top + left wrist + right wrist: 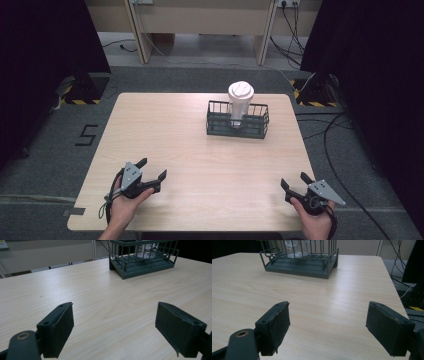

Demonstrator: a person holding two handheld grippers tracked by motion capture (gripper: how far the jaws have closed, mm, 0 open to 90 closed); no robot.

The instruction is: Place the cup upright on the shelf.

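One table (200,165) of pale wood-grain laminate with rounded corners takes up the middle of the high view, standing on grey carpet. Behind it, along the top of the frame, runs one light wooden desk (200,20) with cables hanging beside its legs.

One dark wire basket (237,121), rectangular with upright bars and a solid base, sits on the table right of centre, toward the far edge. Inside it stands one tall white cup (240,104) with a round ribbed lid, rising well above the basket's rim. In the two gripper views the cup's lower part looks translucent through the bars.

There are two grippers, each held in one hand. The left gripper (151,170) lies at the lower left of the high view, the right gripper (295,182) at the lower right, both over the near edge of the table and well apart from the basket. Each carries one grey three-cornered plate. Both pairs of black, flat-padded jaws stand wide apart with bare table between them, holding nothing.
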